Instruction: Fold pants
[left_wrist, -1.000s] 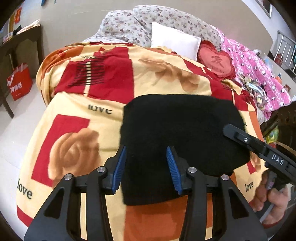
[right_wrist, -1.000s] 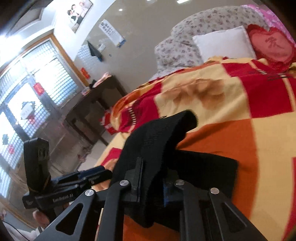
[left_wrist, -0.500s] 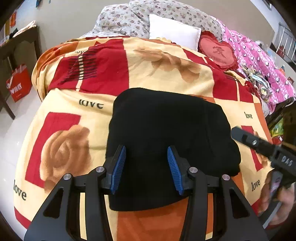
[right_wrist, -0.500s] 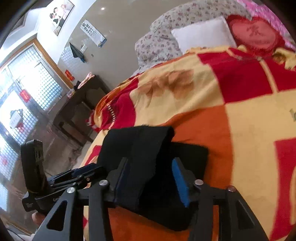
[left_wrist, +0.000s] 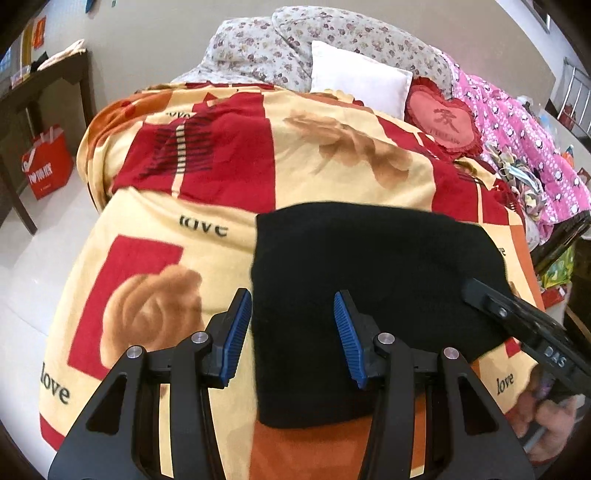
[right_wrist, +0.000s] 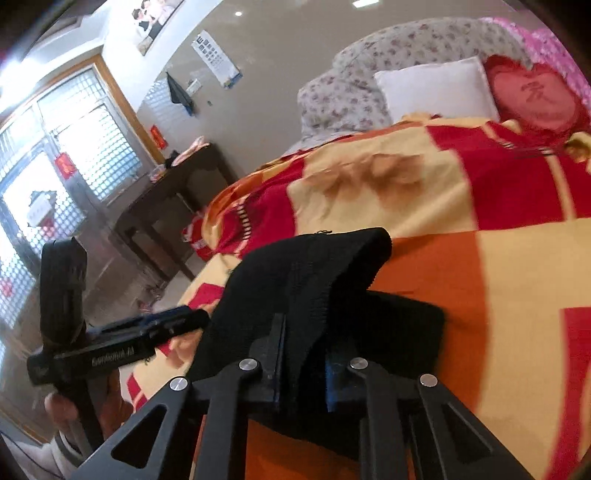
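The black pants (left_wrist: 369, 280) lie folded into a compact block on the red, orange and yellow blanket (left_wrist: 229, 177). My left gripper (left_wrist: 291, 336) is open and empty, its blue pads above the near left edge of the pants. In the right wrist view my right gripper (right_wrist: 301, 369) is shut on a raised fold of the pants (right_wrist: 306, 269), lifting it off the lower layer. The right gripper also shows in the left wrist view (left_wrist: 524, 325) at the right edge of the pants. The left gripper shows in the right wrist view (right_wrist: 110, 347).
A white pillow (left_wrist: 358, 79), a red heart cushion (left_wrist: 443, 122) and floral bedding (left_wrist: 317, 40) lie at the head of the bed. Pink bedding (left_wrist: 517, 140) lies on the right. A dark wooden table (right_wrist: 173, 184) and a red bag (left_wrist: 48, 162) stand beside the bed.
My right gripper was open around the fold half a second ago and has shut on it, lifting it. My left gripper stayed open and shifted slightly left.
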